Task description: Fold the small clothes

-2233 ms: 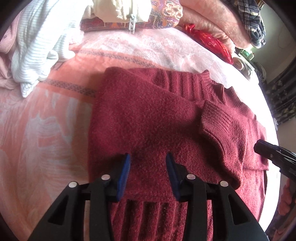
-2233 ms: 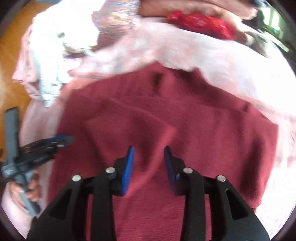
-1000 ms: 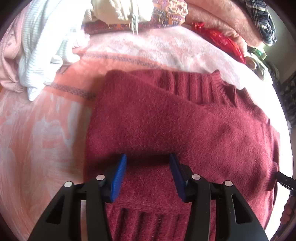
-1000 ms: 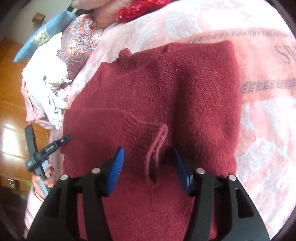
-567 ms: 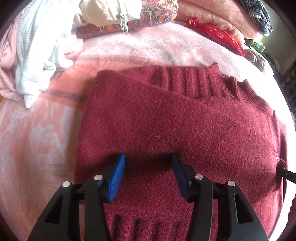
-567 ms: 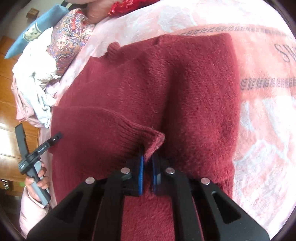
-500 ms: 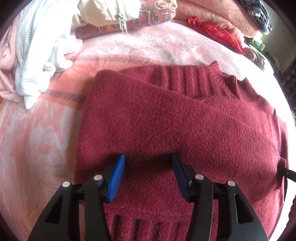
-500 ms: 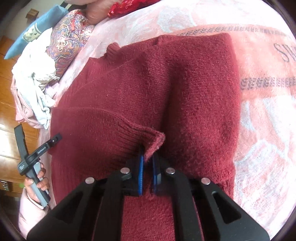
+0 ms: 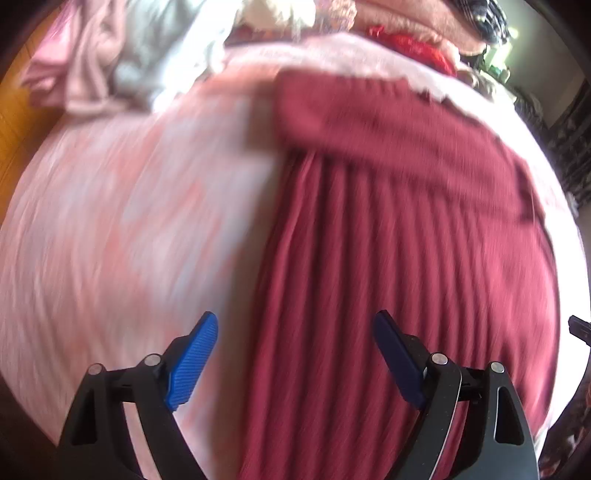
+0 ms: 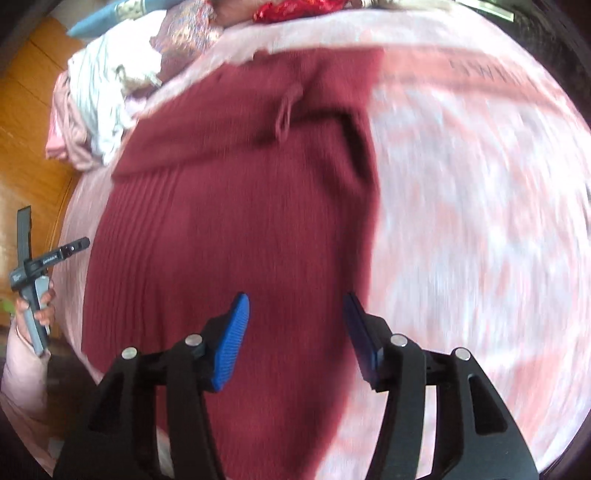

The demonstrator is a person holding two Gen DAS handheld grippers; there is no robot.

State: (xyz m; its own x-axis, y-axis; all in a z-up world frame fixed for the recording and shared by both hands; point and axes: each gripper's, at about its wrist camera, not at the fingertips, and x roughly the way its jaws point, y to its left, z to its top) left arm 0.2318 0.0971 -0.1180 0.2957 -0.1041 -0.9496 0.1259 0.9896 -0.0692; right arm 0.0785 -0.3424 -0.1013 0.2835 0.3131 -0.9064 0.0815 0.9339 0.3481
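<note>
A dark red knit sweater (image 9: 399, 229) lies flat on the pink patterned blanket (image 9: 122, 221), both sleeves folded across its body. My left gripper (image 9: 295, 354) hovers over the sweater's ribbed bottom hem at its left edge, its jaws opening wide with nothing pressed between them. In the right wrist view the sweater (image 10: 236, 221) fills the middle, and the folded sleeve cuff (image 10: 286, 107) lies far ahead. My right gripper (image 10: 295, 332) hangs above the hem's right edge, jaws opening and holding nothing. Both views are blurred by motion.
A heap of white and pink clothes (image 10: 96, 110) sits at the bed's far left corner, with patterned pillows (image 10: 188, 37) and a red cloth (image 10: 295, 9) behind. Wooden floor (image 10: 29, 147) shows left of the bed. The left gripper's handle, held by a hand (image 10: 35, 280), appears at the left edge.
Both grippers pulled back from the sweater's middle to its bottom hem. The right gripper let go of the sleeve cuff and opened; the left gripper opened wider.
</note>
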